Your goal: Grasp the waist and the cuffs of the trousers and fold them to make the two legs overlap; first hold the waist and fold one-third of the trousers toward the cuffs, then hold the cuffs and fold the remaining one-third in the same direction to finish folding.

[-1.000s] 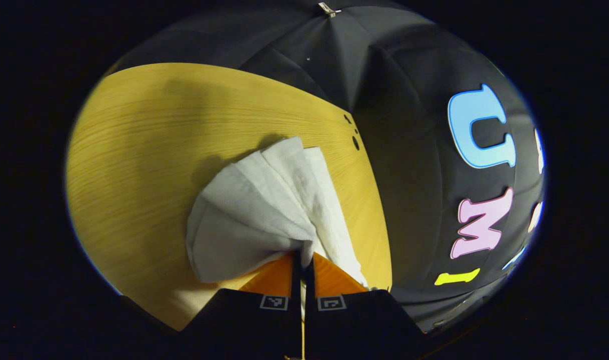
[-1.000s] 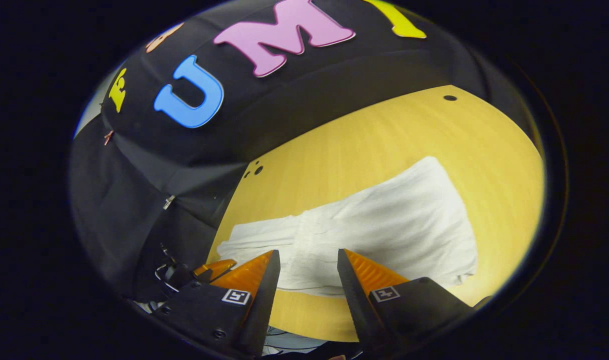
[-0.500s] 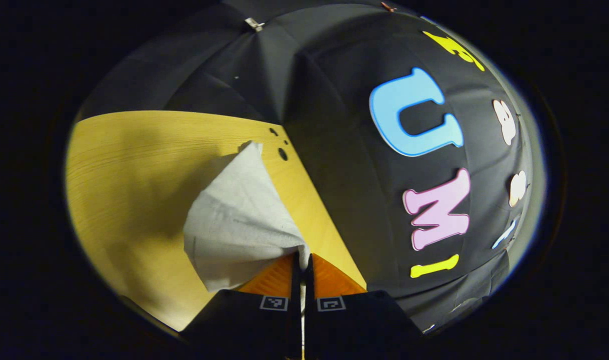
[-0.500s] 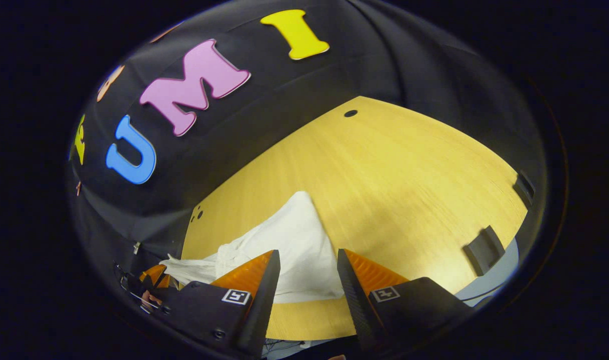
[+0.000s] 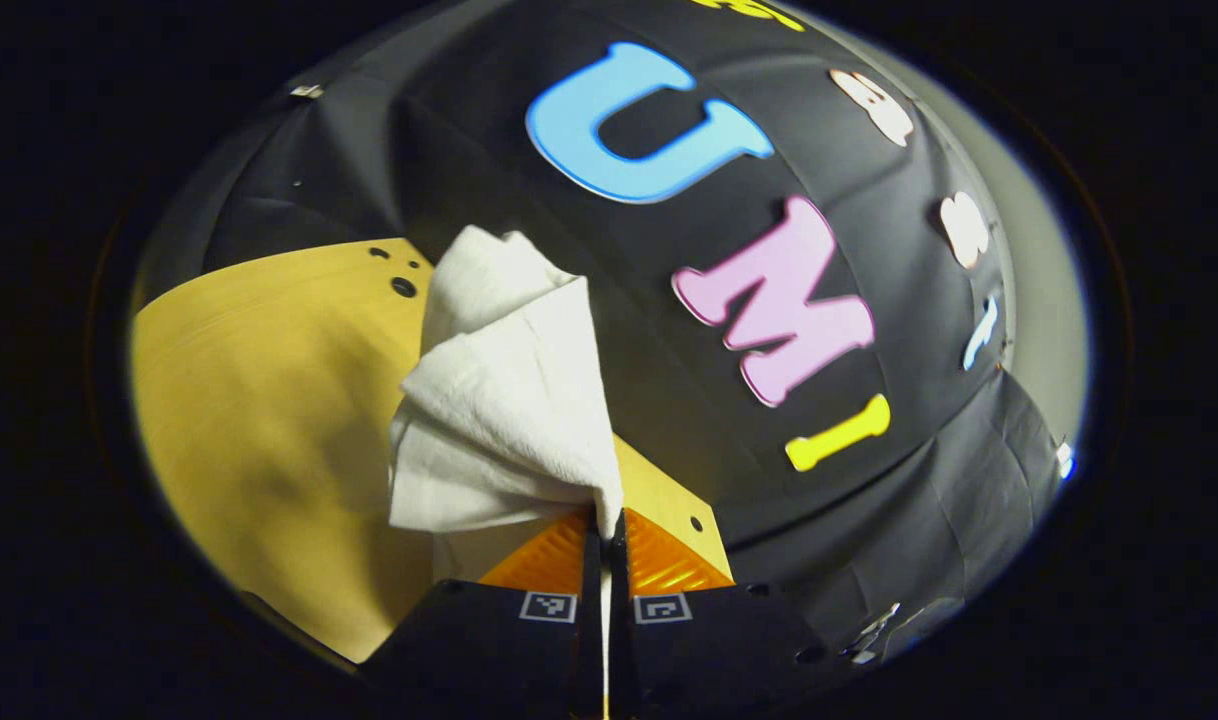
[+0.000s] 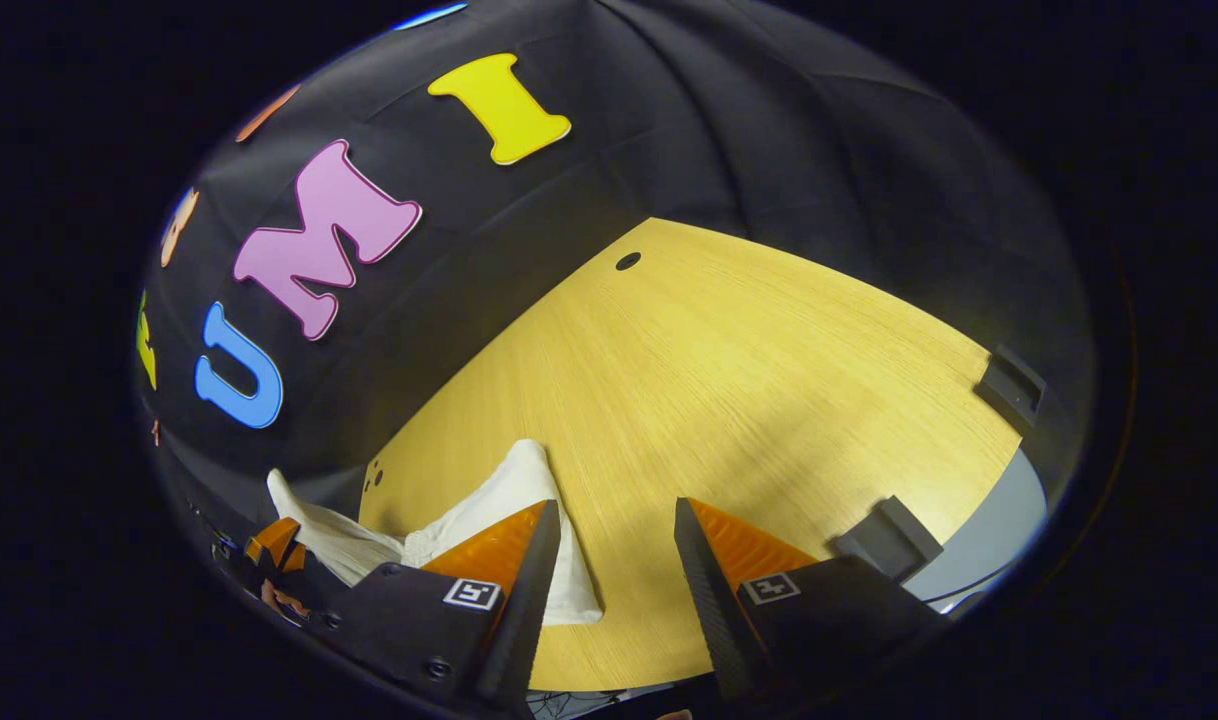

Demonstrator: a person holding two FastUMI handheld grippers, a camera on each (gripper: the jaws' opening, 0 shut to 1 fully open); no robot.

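The white trousers [image 5: 504,400] hang bunched and raised off the wooden table [image 5: 259,400], with my left gripper [image 5: 605,520] shut on a pinch of the cloth at its fingertips. In the right gripper view the trousers [image 6: 469,515] lie low at the left, partly behind one finger, stretching up to the left gripper [image 6: 272,545] at the far left. My right gripper [image 6: 614,510] is open over bare table [image 6: 749,380], to the right of the trousers, with nothing between its fingers.
Two dark clamps [image 6: 1009,380] [image 6: 887,537] sit on the table's right edge. A small hole [image 6: 628,261] marks the far side of the top, and a few holes [image 5: 401,286] lie near the corner by the wall.
The left gripper has lifted the held cloth and swung toward the wall. The right gripper has turned away to the right, so the trousers slid from its middle to its lower left.
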